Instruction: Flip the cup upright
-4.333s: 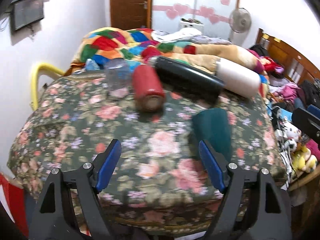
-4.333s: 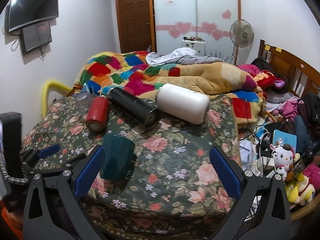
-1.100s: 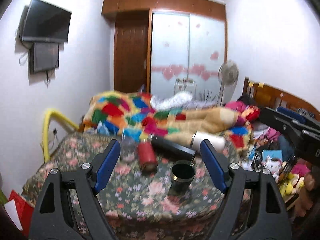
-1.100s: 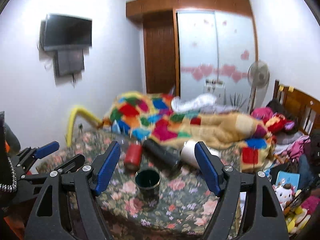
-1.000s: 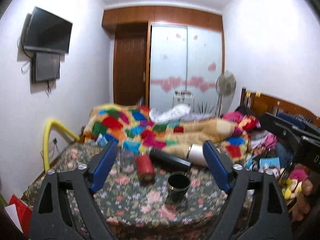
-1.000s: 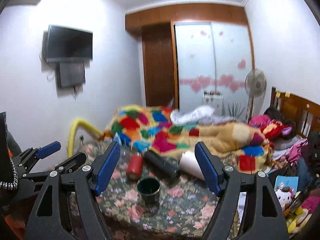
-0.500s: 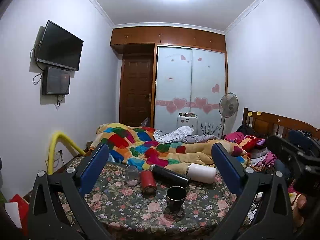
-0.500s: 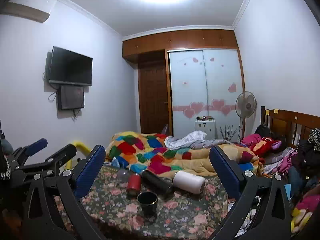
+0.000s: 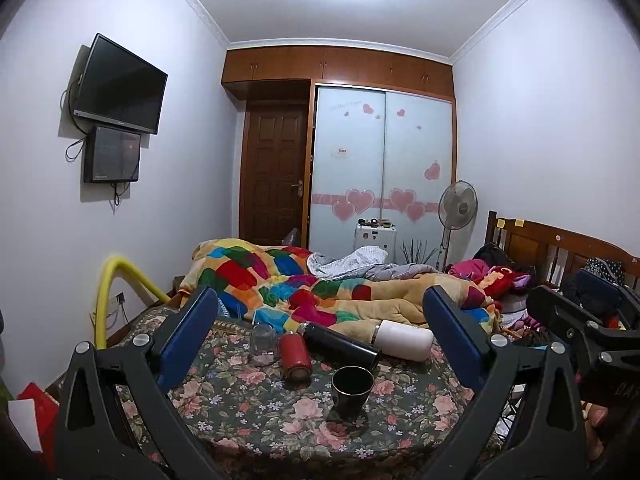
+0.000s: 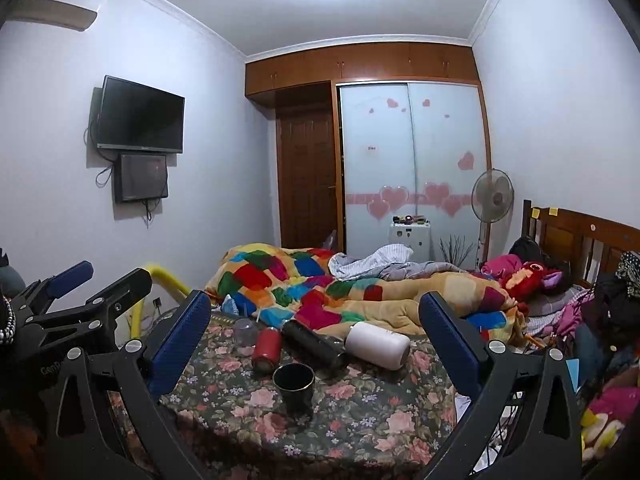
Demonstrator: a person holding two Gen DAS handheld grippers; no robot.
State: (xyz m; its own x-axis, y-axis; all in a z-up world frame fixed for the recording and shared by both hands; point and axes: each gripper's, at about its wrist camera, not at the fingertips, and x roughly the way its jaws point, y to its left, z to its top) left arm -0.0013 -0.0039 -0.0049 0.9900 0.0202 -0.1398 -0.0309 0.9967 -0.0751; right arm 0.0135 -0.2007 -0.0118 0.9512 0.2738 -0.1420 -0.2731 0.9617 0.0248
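A dark green cup (image 9: 351, 389) stands upright, mouth up, on the floral tablecloth (image 9: 248, 404); it also shows in the right wrist view (image 10: 294, 386). My left gripper (image 9: 320, 340) is open and empty, held high and well back from the cup. My right gripper (image 10: 316, 338) is open and empty, also high and back from the table. The right gripper's body shows at the right edge of the left wrist view (image 9: 580, 324), and the left gripper's body shows at the left of the right wrist view (image 10: 80, 304).
Behind the cup lie a red bottle (image 9: 294, 356), a black flask (image 9: 340, 344) and a white bottle (image 9: 404, 340); a clear glass (image 9: 263, 338) stands at the left. A colourful quilt (image 9: 320, 292) covers the bed behind. Toys and clothes crowd the right side (image 10: 600, 380).
The cup, which lay mouth down earlier, now stands upright. Both grippers have risen and pulled back from the table, and their jaws have opened wider.
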